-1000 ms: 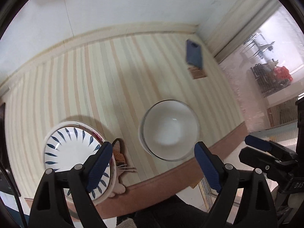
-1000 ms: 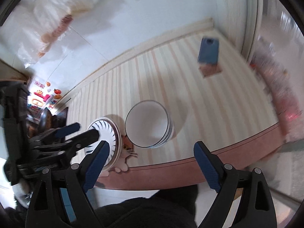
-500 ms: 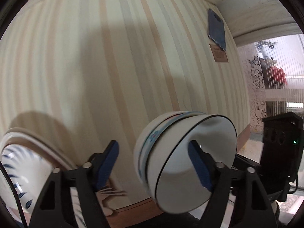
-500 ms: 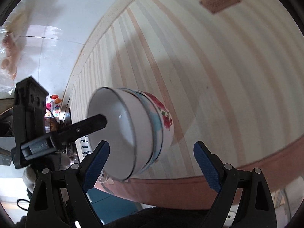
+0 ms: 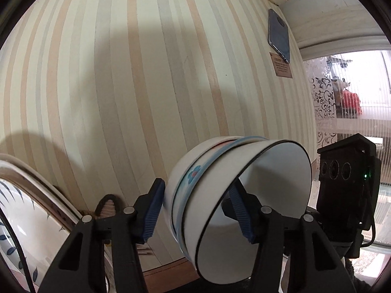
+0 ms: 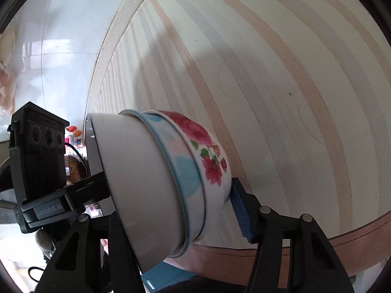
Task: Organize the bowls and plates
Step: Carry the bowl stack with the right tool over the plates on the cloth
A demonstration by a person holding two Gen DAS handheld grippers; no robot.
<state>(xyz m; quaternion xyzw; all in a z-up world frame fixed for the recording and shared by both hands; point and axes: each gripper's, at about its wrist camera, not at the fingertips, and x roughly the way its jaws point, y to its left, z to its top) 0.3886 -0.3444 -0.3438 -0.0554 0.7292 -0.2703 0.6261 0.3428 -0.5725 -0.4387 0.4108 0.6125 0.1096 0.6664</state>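
A stack of nested bowls (image 5: 229,195) stands on the striped table: a white bowl with a dark rim inside a blue-patterned one inside a red-flowered one (image 6: 207,153). My left gripper (image 5: 195,210) is shut on the stack's wall, one pad outside and one inside. My right gripper (image 6: 168,210) is shut on the opposite wall; its left finger is hidden behind the bowls. A white plate with blue leaf marks (image 5: 27,210) lies at the lower left of the left wrist view.
A blue phone (image 5: 279,35) on a brown card (image 5: 283,67) lies at the far right of the table. A cat-shaped mat (image 5: 107,206) peeks out beside the plate. The table's brown front edge (image 6: 342,241) runs close below the bowls.
Both grippers came down from above the table to the bowl stack and closed on its two sides. The bowls now fill the lower part of both views.
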